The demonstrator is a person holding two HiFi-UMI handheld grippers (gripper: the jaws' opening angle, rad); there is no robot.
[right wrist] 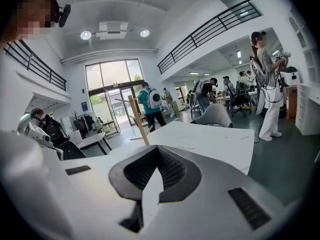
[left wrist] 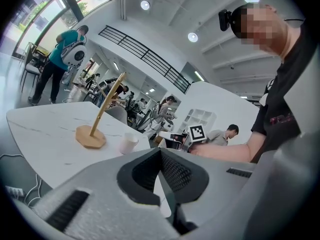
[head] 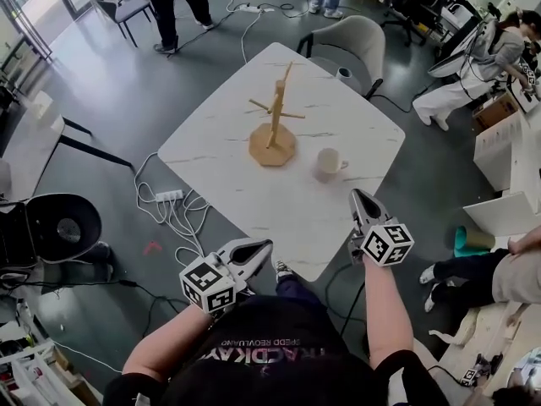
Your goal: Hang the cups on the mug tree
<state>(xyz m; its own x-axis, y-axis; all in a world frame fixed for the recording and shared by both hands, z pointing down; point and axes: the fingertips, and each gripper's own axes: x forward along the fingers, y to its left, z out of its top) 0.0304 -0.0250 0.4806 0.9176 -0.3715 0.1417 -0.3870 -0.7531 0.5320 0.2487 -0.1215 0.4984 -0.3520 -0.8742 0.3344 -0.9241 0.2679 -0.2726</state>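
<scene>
Far left, on the floor: black chair, then white power strip with loose cables beside the table's left edge.

Left gripper: held low, off the near-left edge of the white marble table, tips aimed toward the tabletop. In the left gripper view, left gripper with jaws drawn together, nothing between them, gripping nothing.

Mid-table: wooden mug tree, upright on an octagonal base, pegs angled out from the post, all bare. Seen from the left gripper view as a leaning post on its base, well beyond the jaw tips; from the right gripper view only post and one peg above the jaws.

Just right of the tree base, apart from it: white cup, upright on the table, handle toward the right, mouth up. Standing on the tabletop, not on a peg. In the left gripper view, cup near the base, on the table.

Right gripper: over the near-right edge of the table, tips pointing toward the cup, near but apart from it. In the right gripper view, right gripper closed tight, empty, table spread beyond.

Far end: grey chair.
</scene>
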